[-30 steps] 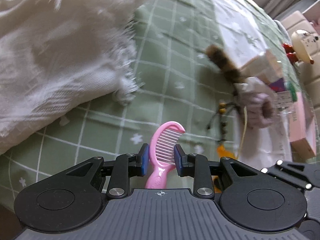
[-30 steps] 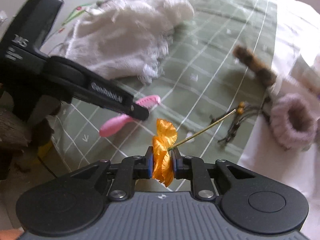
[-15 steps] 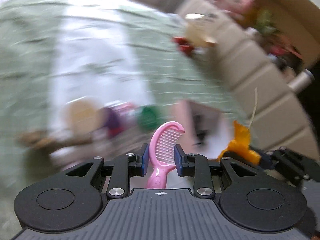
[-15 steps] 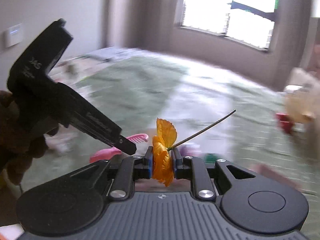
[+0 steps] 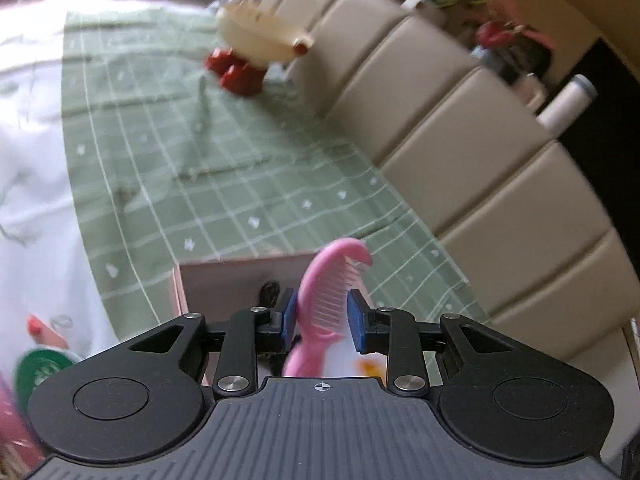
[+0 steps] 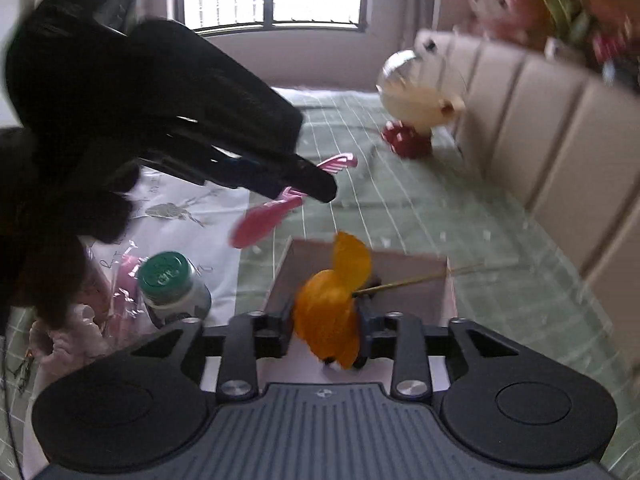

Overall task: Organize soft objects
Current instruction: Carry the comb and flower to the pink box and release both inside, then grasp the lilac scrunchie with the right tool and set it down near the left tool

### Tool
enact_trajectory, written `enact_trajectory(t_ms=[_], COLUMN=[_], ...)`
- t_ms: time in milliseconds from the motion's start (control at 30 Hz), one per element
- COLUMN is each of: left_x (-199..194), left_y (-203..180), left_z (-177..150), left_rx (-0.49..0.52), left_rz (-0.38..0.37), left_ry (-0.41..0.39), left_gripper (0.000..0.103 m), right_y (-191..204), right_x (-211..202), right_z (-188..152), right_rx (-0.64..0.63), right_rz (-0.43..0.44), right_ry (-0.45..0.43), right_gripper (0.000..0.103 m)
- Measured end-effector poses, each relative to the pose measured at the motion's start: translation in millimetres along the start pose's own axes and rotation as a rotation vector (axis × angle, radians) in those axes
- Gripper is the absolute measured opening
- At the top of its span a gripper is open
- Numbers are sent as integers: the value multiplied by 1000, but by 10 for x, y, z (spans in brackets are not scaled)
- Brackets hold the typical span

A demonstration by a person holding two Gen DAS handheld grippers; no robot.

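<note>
My left gripper (image 5: 322, 318) is shut on a pink comb (image 5: 330, 288) and holds it above a pale pink open box (image 5: 236, 284) on the green checked bedspread. My right gripper (image 6: 326, 326) is shut on an orange fabric flower (image 6: 332, 308) with a thin stem (image 6: 416, 278), just over the same box (image 6: 400, 292). In the right wrist view the left gripper (image 6: 316, 182) with the comb (image 6: 264, 220) sits up to the left.
A cream plush toy with red feet (image 5: 260, 36) leans against the beige padded headboard (image 5: 480, 152). A green-capped bottle (image 6: 170, 286) and pink soft items (image 6: 96, 320) lie on white cloth left of the box. A window is behind.
Both grippers swung right from the white blanket toward the headboard and came down over the pink box, each still holding its object.
</note>
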State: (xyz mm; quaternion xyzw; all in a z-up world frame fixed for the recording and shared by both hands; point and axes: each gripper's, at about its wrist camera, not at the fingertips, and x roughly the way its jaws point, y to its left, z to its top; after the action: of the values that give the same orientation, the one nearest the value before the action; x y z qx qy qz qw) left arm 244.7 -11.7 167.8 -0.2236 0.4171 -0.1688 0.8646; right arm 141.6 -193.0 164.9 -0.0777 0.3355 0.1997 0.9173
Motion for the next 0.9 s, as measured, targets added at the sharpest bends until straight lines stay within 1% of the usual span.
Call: enact_trajectory(t_ms=[67,133,167,200,300,333,367,433,500,567,633,667,733,800,833,900], left_x=[101,155,153,115,-174,-281,-390,-654,-945,-1305,-1686,-1860,-2194,-2429,-2513,-2638], left_y=[84,105,104,123,275,325,388,546,754,1010,1346,1515,1889,2186,2277,2423], left_z=[-105,-206,-245,-296,-450,-523,-607,-831,-1086,-1360,-1590,-1687,-1864,-1977,-2002,-1988], left_rx=[-21,18,41,56,29,27,27,28,15,-26,-108,-161,-289,-404,-432,-463], left_rz=[-2,26,47,65,73,79,93,144,205,289,389,434,520,590,603,593], left_ry=[19,41,41,24,-50,-68,-83,-101,-114,-129,-152,-166,-184,-193,-205,-218], left_gripper=[30,30,30,30,30,30,30,30,30,30,30,30,30,30,30,30], right_y=[5,6,24,48,97,122,159,281,450,670,901,1010,1243,1463,1587,1823], right_x=[29,72,98,114,167,175,204,263,330,340,353,357,399,440,447,453], right_z=[-168,-336,-396,-429,-511,-522,-539,-578,-609,-650,-669,-668,-650,-639,-643,-655], right_rx=[0,-12,-19,-23,-11,-4,2,4,-6,-23,-42,-51,-75,-94,-109,-147], right_rz=[-8,-14,-14,-16,-17,-14,-10,-3,3,3,1,9,62,111,132,163], right_ry=[19,62,84,104,138,147,157,182,198,191,172,176,218,256,268,282], right_gripper=[46,47,47,47,47,48,51,55,55,55,55,56,56,56,56,56])
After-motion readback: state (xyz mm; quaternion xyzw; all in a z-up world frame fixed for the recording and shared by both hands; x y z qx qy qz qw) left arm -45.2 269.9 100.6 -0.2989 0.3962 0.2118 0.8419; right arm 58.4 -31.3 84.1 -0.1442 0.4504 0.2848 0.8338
